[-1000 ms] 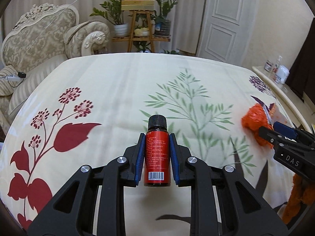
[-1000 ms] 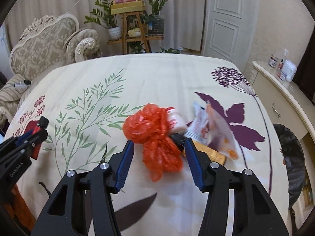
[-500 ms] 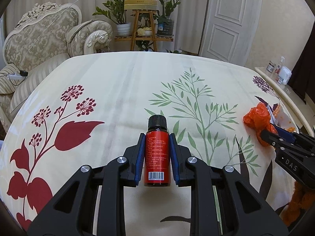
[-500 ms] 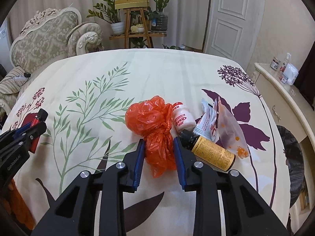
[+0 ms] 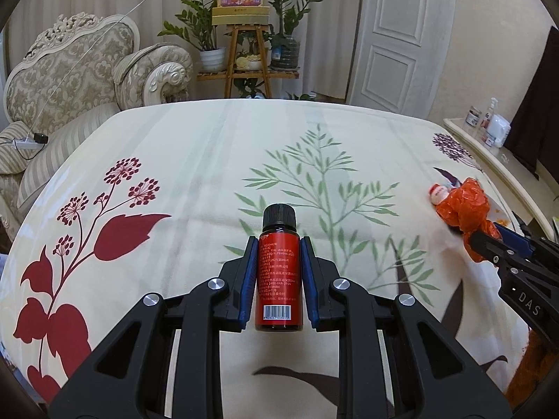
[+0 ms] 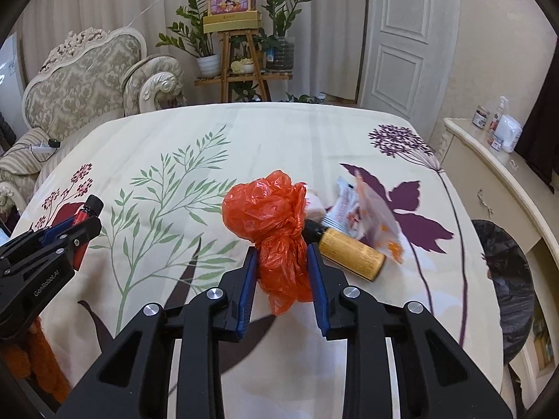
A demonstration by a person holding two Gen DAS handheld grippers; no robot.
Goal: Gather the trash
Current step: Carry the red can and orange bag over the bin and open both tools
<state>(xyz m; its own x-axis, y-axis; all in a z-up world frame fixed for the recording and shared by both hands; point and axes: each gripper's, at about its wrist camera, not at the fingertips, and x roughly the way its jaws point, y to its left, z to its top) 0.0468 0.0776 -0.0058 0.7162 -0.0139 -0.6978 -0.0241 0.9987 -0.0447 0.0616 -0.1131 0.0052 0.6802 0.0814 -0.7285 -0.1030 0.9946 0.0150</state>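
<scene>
Your left gripper (image 5: pixel 278 279) clamps the red bottle (image 5: pixel 278 276), ready for binning. Your right gripper's (image 6: pixel 282 269) jaws have just closed on the orange bag (image 6: pixel 276 230), freeing it from the litter.

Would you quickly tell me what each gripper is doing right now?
Left gripper: closed on the red bottle.
Right gripper: closed on the orange bag.

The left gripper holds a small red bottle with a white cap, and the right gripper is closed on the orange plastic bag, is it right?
Only the cap is wrong: the left wrist view shows the red bottle in the left gripper has a black cap. The right gripper is indeed closed on the orange plastic bag.
</scene>
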